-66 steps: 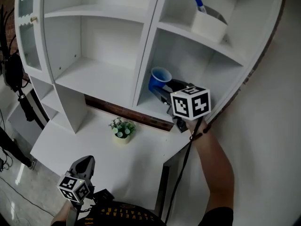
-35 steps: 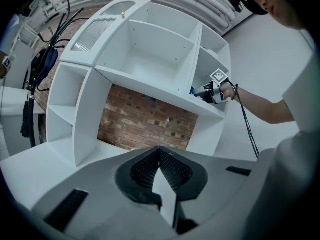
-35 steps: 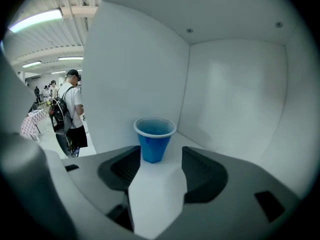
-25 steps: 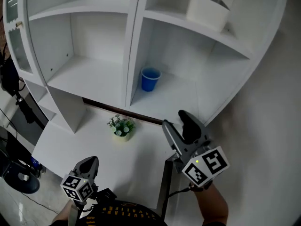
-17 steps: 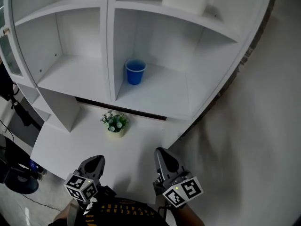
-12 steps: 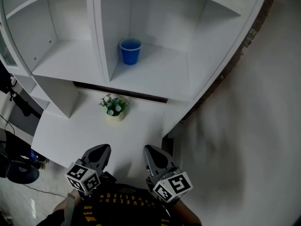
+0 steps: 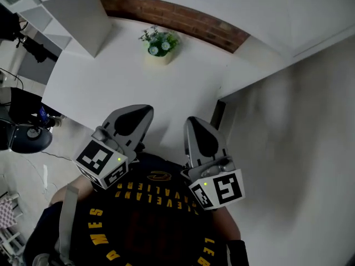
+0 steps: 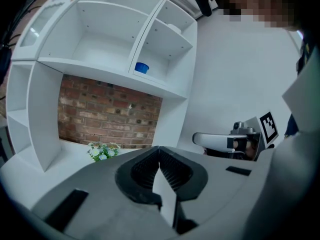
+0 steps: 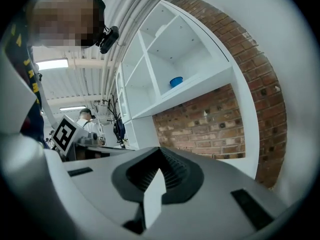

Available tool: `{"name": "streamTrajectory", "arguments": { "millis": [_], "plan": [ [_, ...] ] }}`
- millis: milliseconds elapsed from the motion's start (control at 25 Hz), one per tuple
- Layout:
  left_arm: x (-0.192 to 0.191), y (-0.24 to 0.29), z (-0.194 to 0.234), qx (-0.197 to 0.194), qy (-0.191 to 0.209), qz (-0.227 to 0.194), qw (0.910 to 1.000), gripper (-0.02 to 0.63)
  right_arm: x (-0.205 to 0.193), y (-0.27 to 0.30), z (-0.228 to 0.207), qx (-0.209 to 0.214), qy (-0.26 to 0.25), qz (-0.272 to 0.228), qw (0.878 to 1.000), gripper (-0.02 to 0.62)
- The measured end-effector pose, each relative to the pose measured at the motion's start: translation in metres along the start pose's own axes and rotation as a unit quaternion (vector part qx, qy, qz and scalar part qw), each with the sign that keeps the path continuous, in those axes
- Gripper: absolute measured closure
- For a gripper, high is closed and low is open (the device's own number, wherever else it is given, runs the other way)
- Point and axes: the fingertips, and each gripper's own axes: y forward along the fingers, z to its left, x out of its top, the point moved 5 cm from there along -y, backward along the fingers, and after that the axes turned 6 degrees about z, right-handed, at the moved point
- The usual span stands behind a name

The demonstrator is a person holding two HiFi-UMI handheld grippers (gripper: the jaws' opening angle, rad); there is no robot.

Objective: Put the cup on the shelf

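Head view first: I'm looking steeply down on the left tongs (image 7: 141, 114) and the right tongs (image 7: 194, 125), side by side, close in front of a dark shirt (image 7: 138, 220) with yellow lettering, both aimed toward the white worktop (image 7: 111, 76). Left gripper view: I read those tongs as pressed together, ribbed pads meeting at the tip, nothing between them. Right gripper view: same story, tongs together and empty. Each one carries its marker cube (image 7: 102, 164) at the back. And the blue cup (image 8: 142, 68), I've got it in the left gripper view, standing on the shelf (image 8: 165, 86) in the right-hand compartment, just beside the upright divider, well apart from both tongs. Below the shelf, a small potted plant (image 7: 160, 43) sits at the back of the worktop, near the brick wall (image 7: 183, 18).
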Motion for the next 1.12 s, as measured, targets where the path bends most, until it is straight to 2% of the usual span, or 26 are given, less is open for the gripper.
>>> {"name": "streamTrajectory", "arguments": {
  "millis": [240, 880, 1120],
  "plan": [
    [-0.003, -0.003, 0.007, 0.008, -0.010, 0.003, 0.9999, 0.603, -0.001, 0.008, 0.010, 0.017, -0.021, 0.007, 1.000, 0.589],
    [0.000, 0.001, 0.016, 0.006, -0.020, -0.008, 0.9998, 0.603, 0.009, 0.010, 0.011, 0.014, -0.038, -0.005, 0.999, 0.589],
    [0.007, -0.001, 0.013, 0.010, 0.000, -0.014, 0.9999, 0.603, 0.013, 0.009, 0.013, 0.016, -0.050, -0.002, 0.999, 0.589]
  ]
}}
